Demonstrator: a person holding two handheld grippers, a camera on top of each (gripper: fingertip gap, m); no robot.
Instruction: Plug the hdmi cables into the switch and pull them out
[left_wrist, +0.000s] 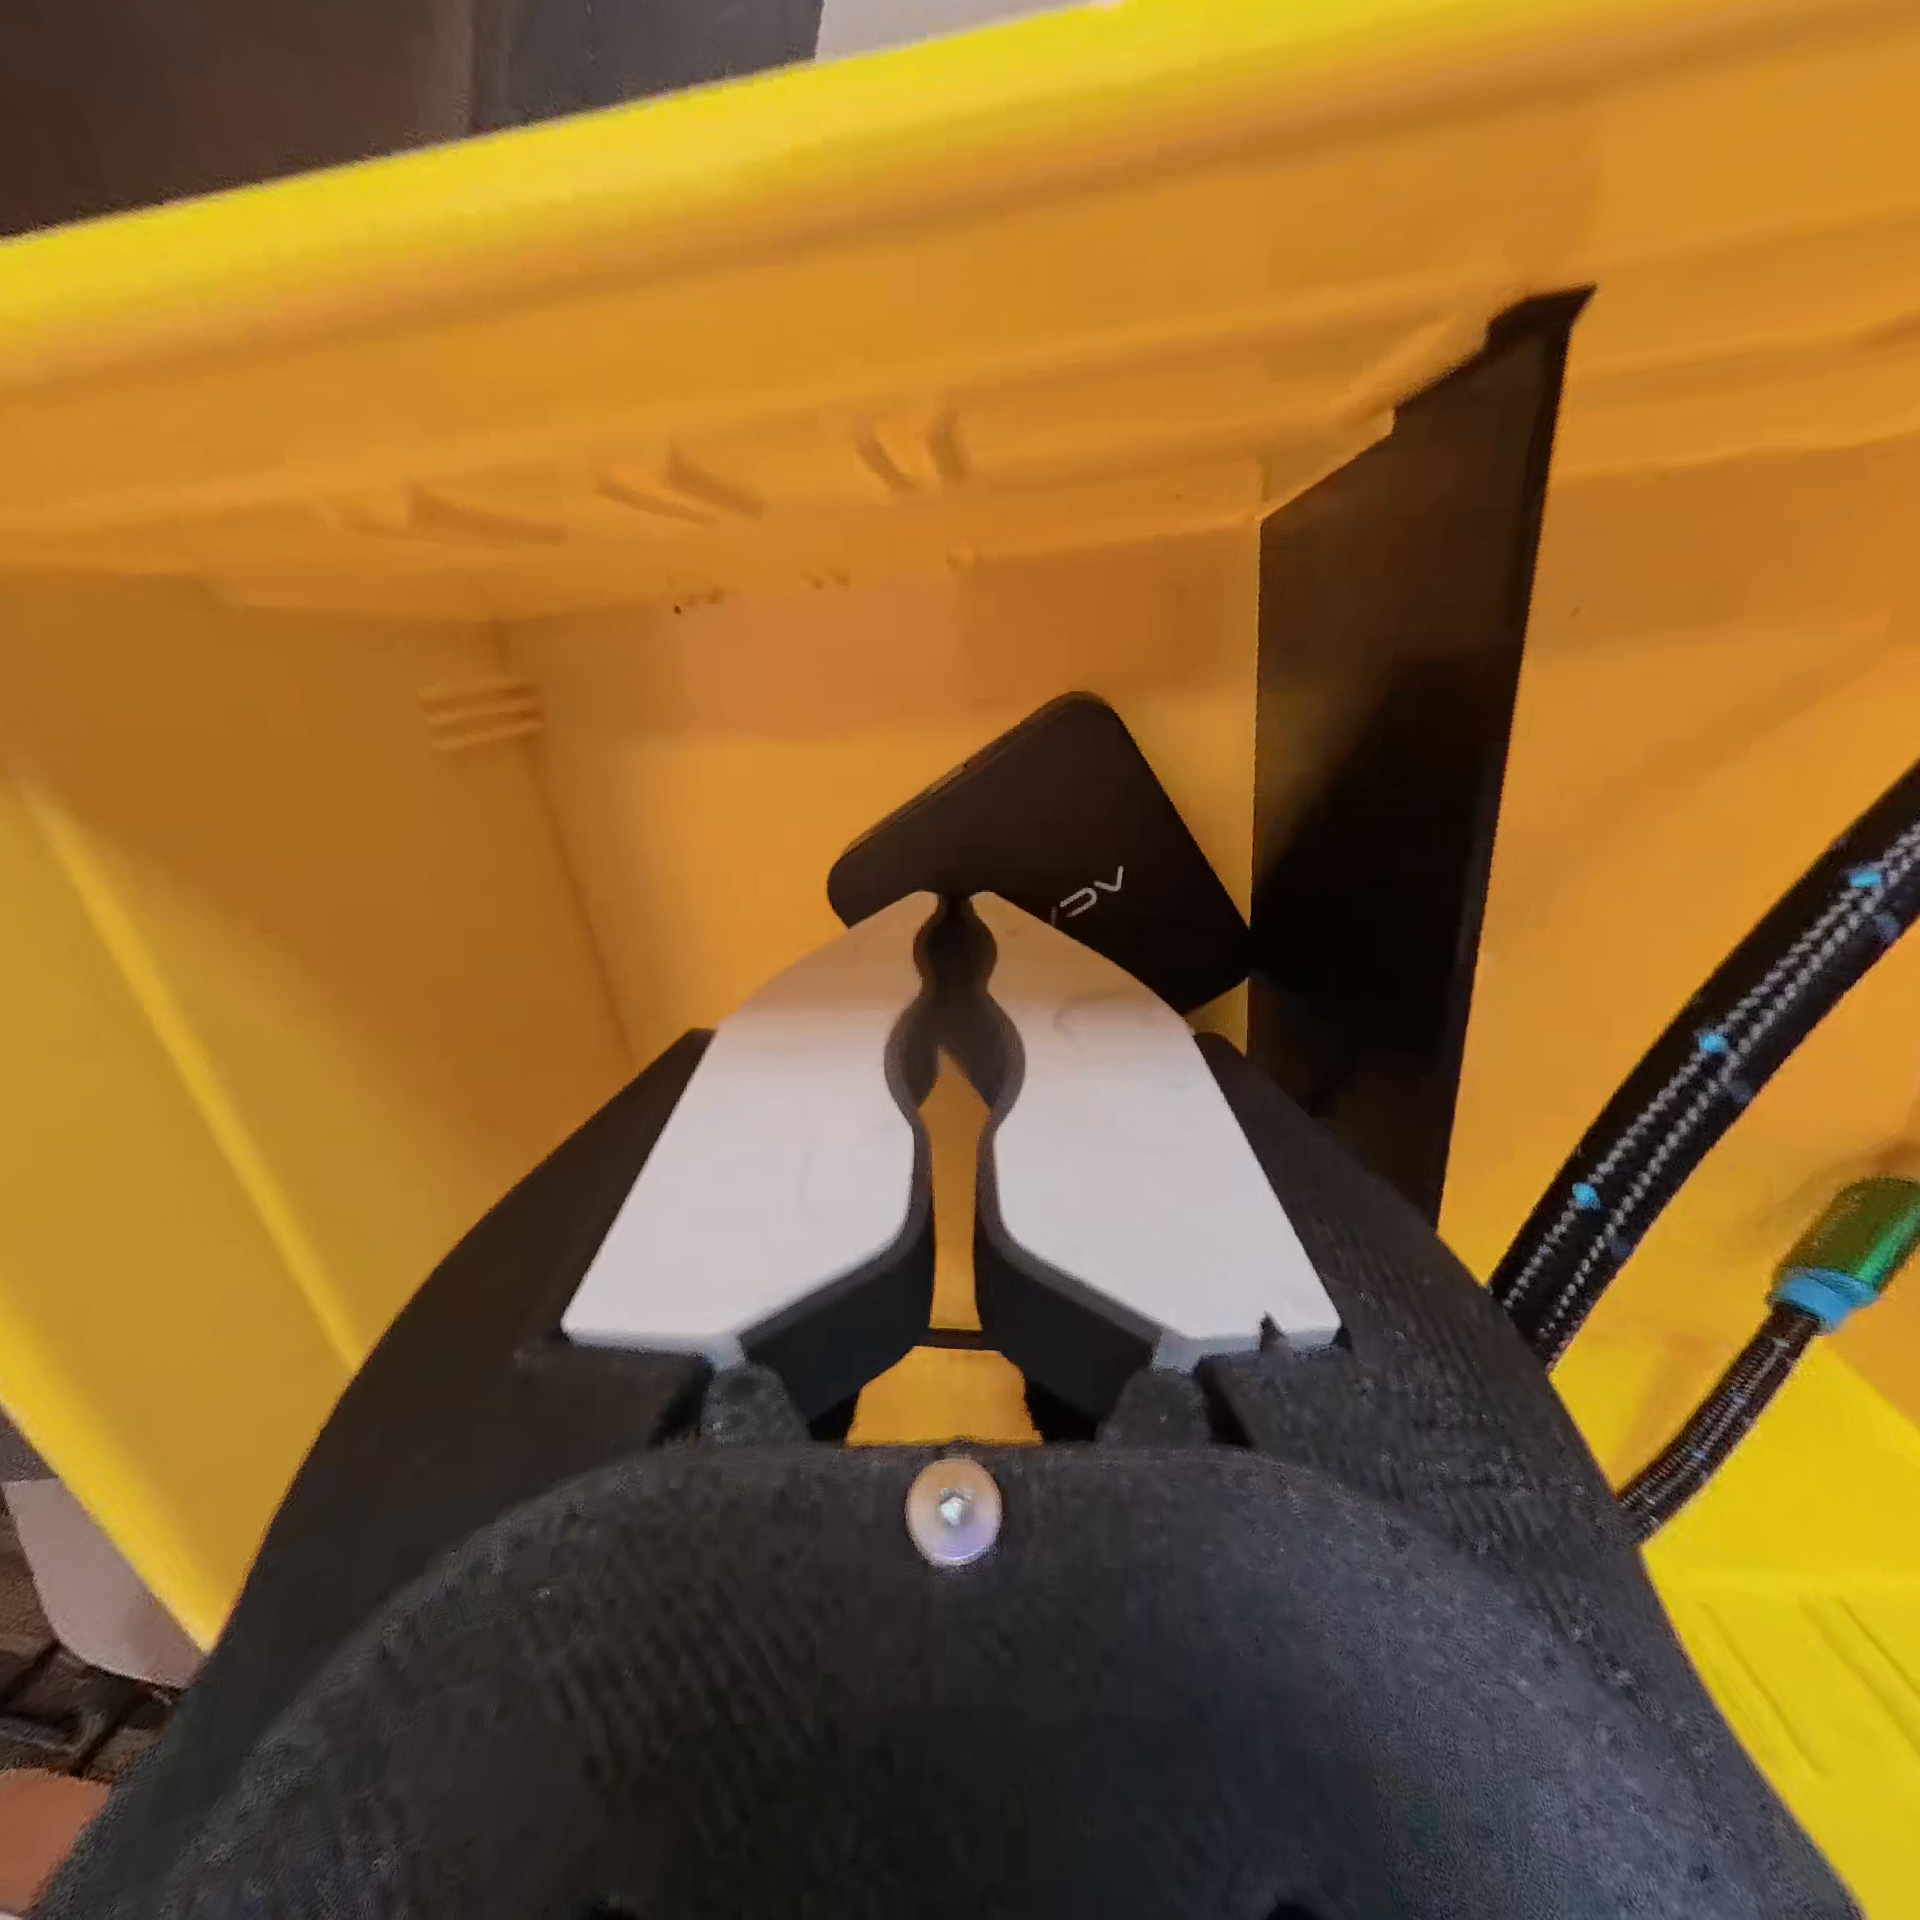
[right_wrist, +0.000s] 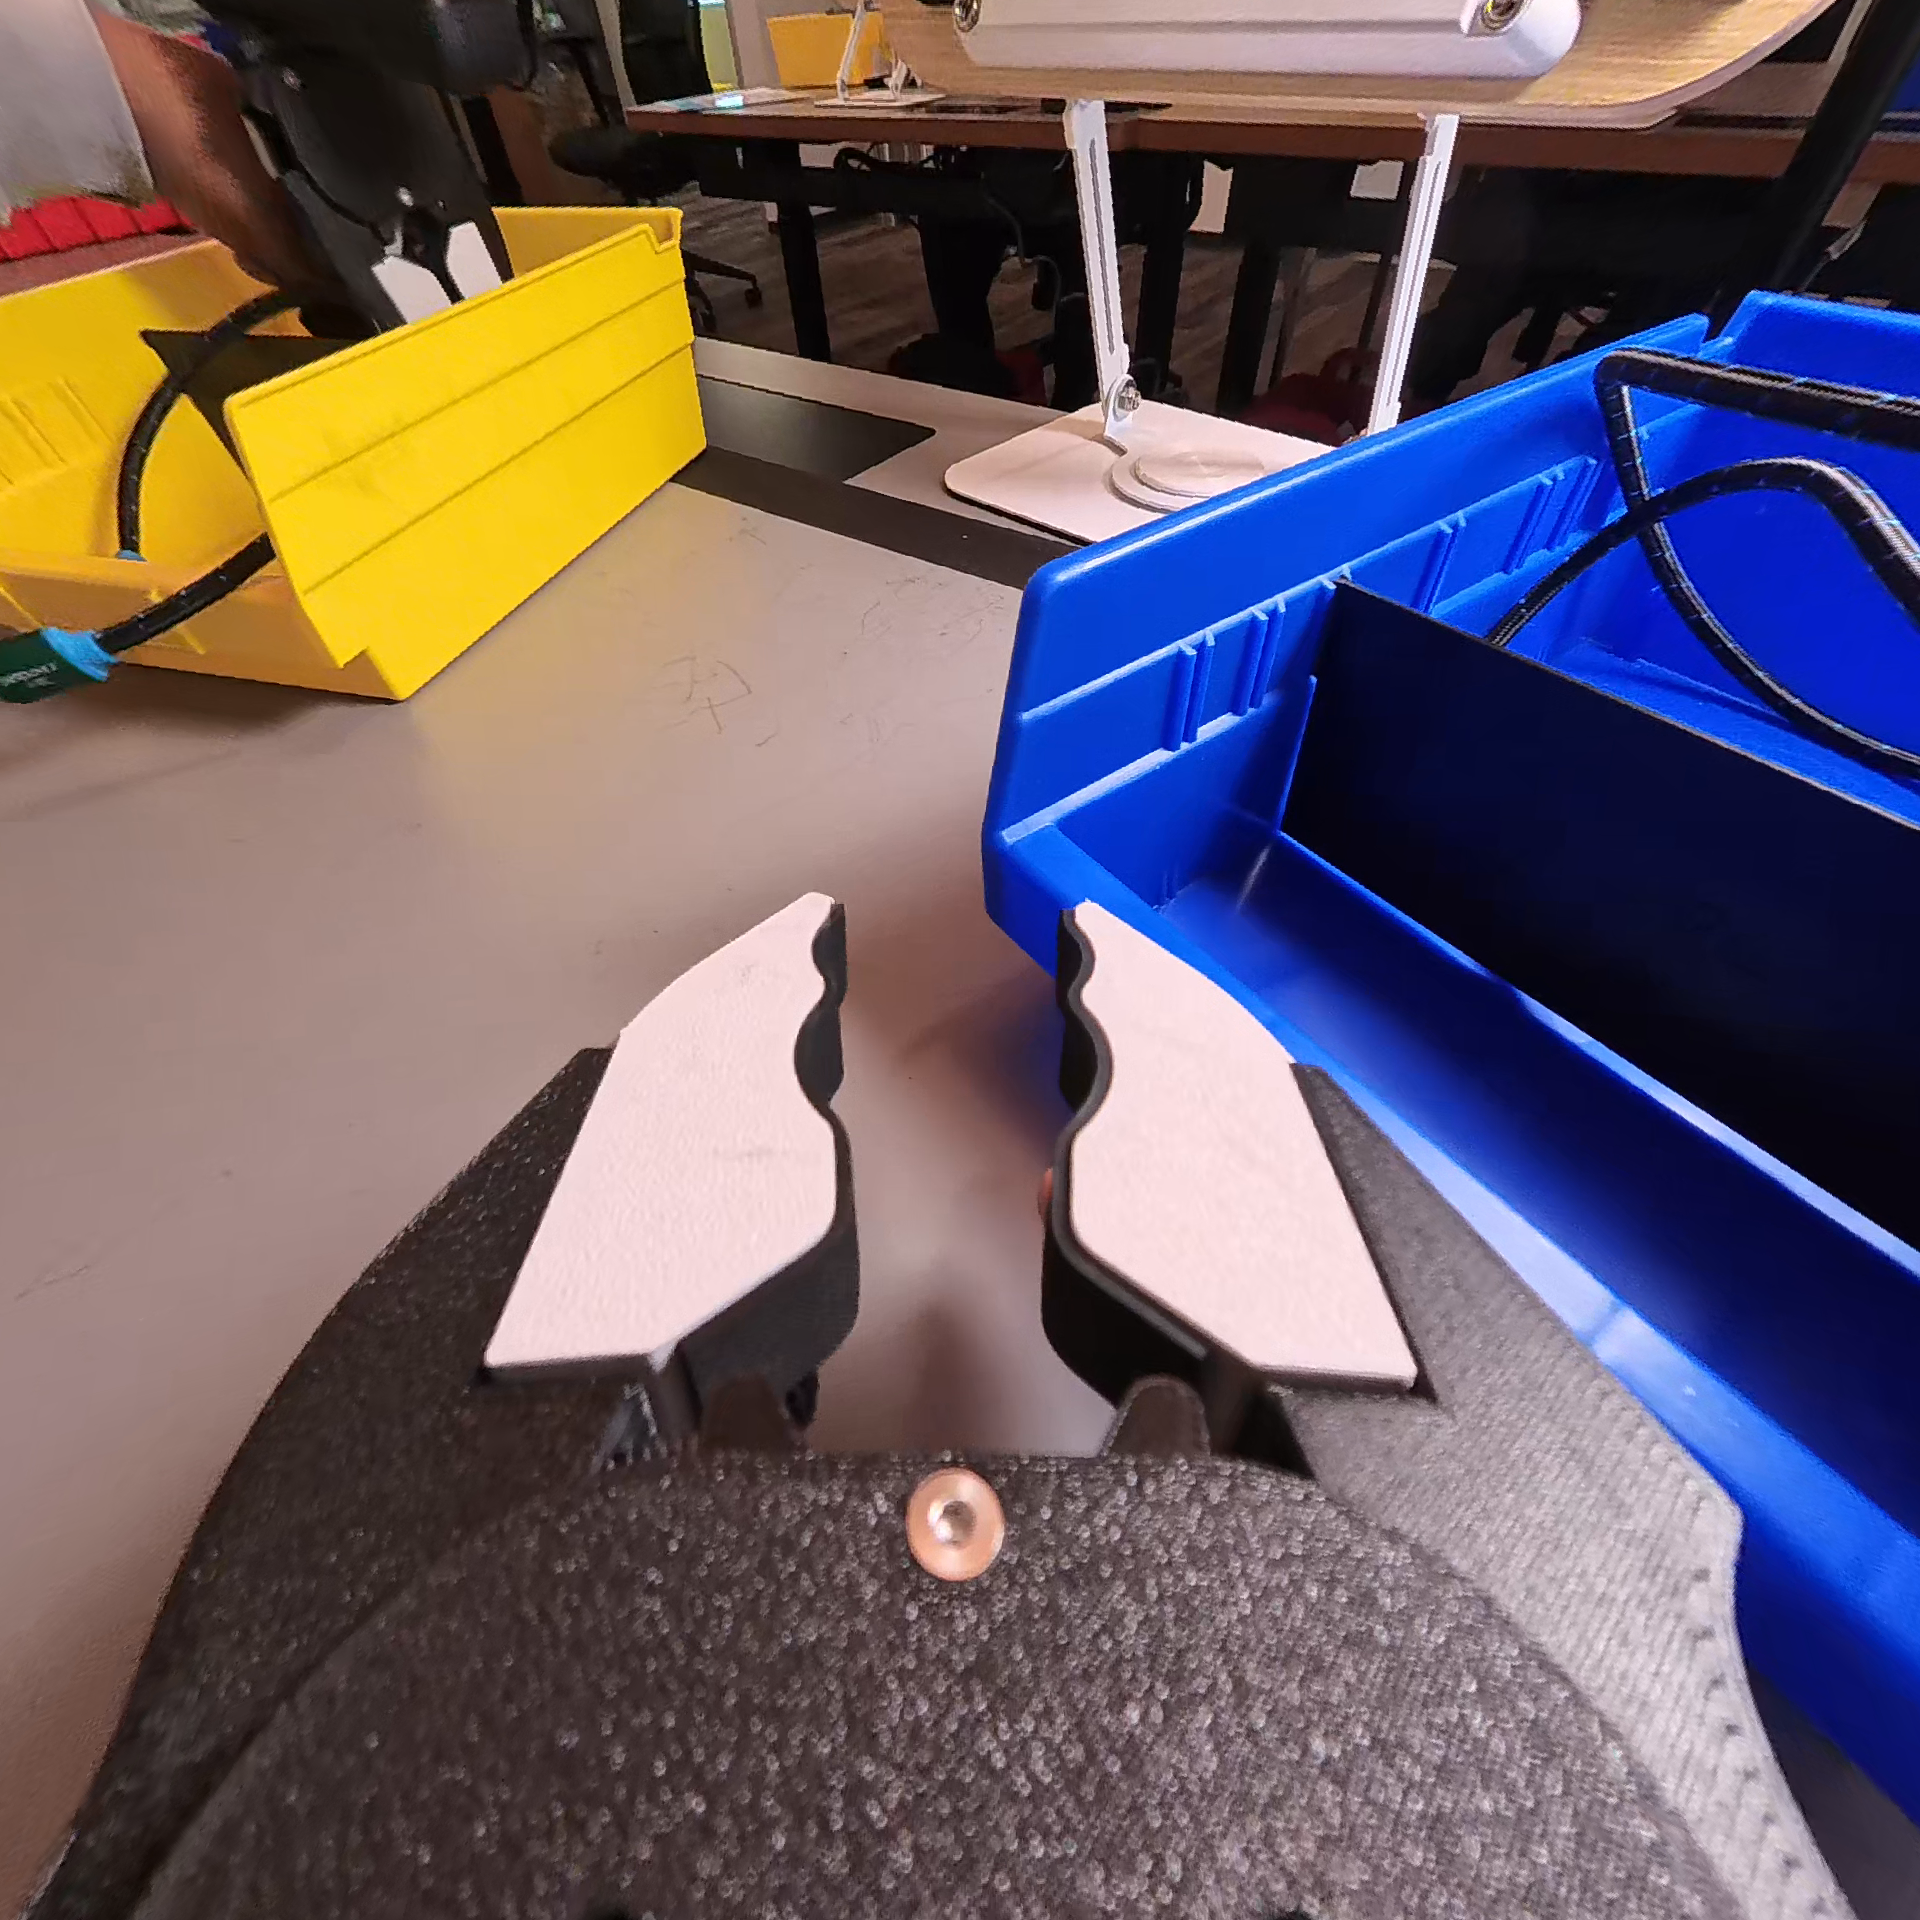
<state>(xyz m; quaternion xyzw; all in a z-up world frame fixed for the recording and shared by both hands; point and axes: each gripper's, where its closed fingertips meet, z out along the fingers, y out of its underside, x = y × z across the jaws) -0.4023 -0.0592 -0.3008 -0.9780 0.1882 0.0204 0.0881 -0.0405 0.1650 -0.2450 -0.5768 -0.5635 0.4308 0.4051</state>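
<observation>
The left gripper (left_wrist: 951, 914) is clenched on a corner of the flat black HDMI switch (left_wrist: 1049, 852), pinching it by the thin edge, probably to lift it out of the yellow bin (left_wrist: 312, 935) for plugging. Held so, the switch stands tilted like a diamond just ahead of the fingertips, one corner up, its flat face towards the camera. Right of it rises a black divider (left_wrist: 1382, 779); farther right a braided HDMI cable (left_wrist: 1704, 1049) slants upward, its green plug (left_wrist: 1860, 1236) low beside the tool.

The right gripper (right_wrist: 951, 935) hangs released and empty over the grey table (right_wrist: 312, 987). The blue bin (right_wrist: 1195, 665) sits just right of it, another braided cable (right_wrist: 1766, 405) coiled beyond its divider.
</observation>
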